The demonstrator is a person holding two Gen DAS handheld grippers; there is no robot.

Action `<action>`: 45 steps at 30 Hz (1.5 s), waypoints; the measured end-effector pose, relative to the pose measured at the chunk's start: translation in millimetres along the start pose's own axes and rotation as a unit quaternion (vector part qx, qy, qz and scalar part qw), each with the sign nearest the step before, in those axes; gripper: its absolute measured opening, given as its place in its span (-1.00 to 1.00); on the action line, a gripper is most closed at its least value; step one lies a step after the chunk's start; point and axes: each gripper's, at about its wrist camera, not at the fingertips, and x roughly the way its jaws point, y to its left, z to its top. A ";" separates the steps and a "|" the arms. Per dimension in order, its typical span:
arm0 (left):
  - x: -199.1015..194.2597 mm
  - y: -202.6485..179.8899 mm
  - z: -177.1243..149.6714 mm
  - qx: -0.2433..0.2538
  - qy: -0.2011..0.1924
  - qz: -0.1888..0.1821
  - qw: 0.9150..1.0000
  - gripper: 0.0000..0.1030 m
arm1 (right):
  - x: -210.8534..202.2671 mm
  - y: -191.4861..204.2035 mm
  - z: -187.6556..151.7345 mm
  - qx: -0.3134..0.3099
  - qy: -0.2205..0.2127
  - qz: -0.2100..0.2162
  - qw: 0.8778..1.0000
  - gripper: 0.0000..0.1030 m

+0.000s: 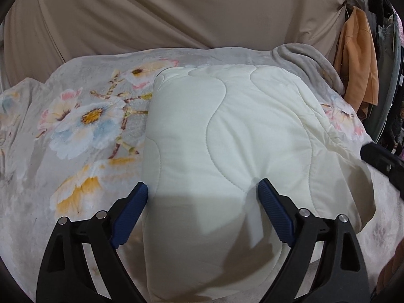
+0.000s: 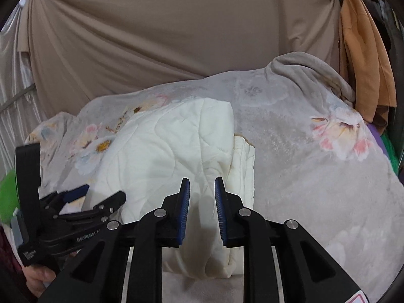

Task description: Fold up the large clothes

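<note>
A cream quilted garment (image 1: 227, 136) lies folded into a thick pad on a grey floral blanket (image 1: 83, 116). My left gripper (image 1: 202, 192) is wide open, its blue-padded fingers (image 1: 274, 209) straddling the pad's near left part, resting on or just over it. In the right wrist view the garment (image 2: 164, 151) lies ahead, with stacked layers at its right edge. My right gripper (image 2: 202, 189) hovers over its near end, jaws a small gap apart, nothing between them. The left gripper (image 2: 83, 199) shows at the left of that view.
The blanket (image 2: 303, 166) covers the whole bed. A beige curtain (image 1: 176, 12) hangs behind. Orange cloth (image 1: 358, 58) hangs at the far right. A grey rolled blanket edge (image 2: 310, 70) lies at the back right. A green object (image 2: 7, 192) is at the far left.
</note>
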 end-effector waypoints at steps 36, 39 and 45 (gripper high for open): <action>-19.3 25.4 3.2 -0.049 -0.001 -0.022 0.999 0.77 | 40.5 -33.3 -25.3 0.071 0.063 -0.007 0.995 0.56; -20.6 39.3 3.0 -0.068 0.003 -0.037 0.997 0.80 | 51.5 -37.3 -30.7 0.082 0.075 -0.002 0.994 0.69; -2.4 54.8 -5.9 -0.087 0.036 -0.060 0.994 0.85 | 67.6 -48.6 -39.3 0.112 0.095 0.031 0.989 0.78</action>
